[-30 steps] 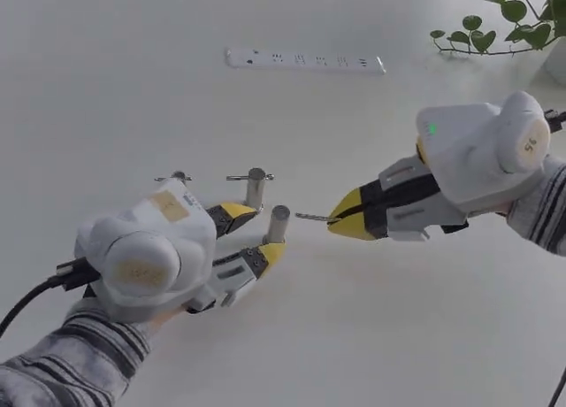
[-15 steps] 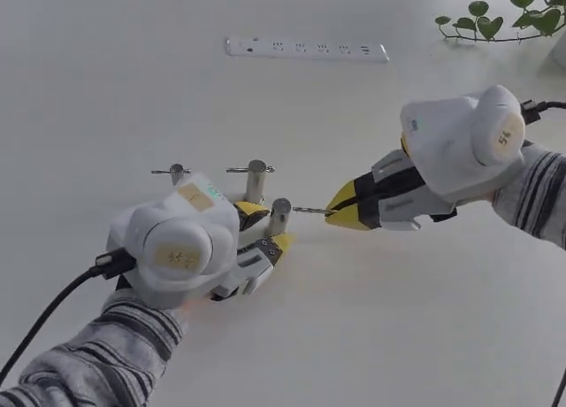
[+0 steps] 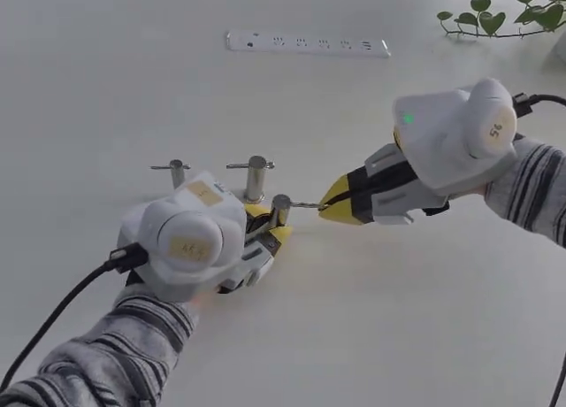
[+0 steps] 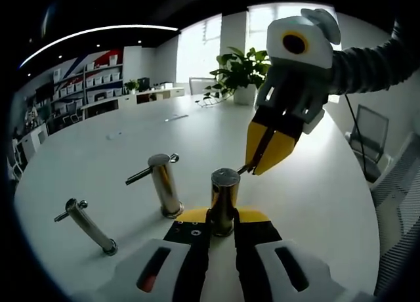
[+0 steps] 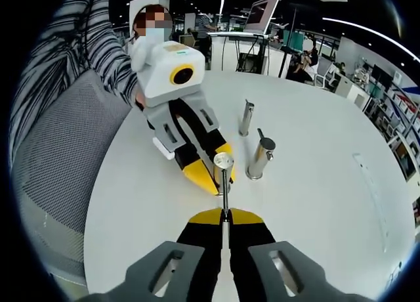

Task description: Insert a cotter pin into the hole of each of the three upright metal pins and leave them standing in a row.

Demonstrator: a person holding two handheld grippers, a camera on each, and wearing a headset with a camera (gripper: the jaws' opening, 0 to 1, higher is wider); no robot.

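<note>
Now, cotter pin (image 3: 306,205) at nearest metal pin (image 3: 280,211)

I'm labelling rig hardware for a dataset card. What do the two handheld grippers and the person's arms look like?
Both the left gripper and right gripper have rounded white housings, black jaw sections and yellow tips. Tan stickers mark the left; the right bears a green light and round label. A black cable leaves each. Both sleeves are grey-and-dark striped.
</note>
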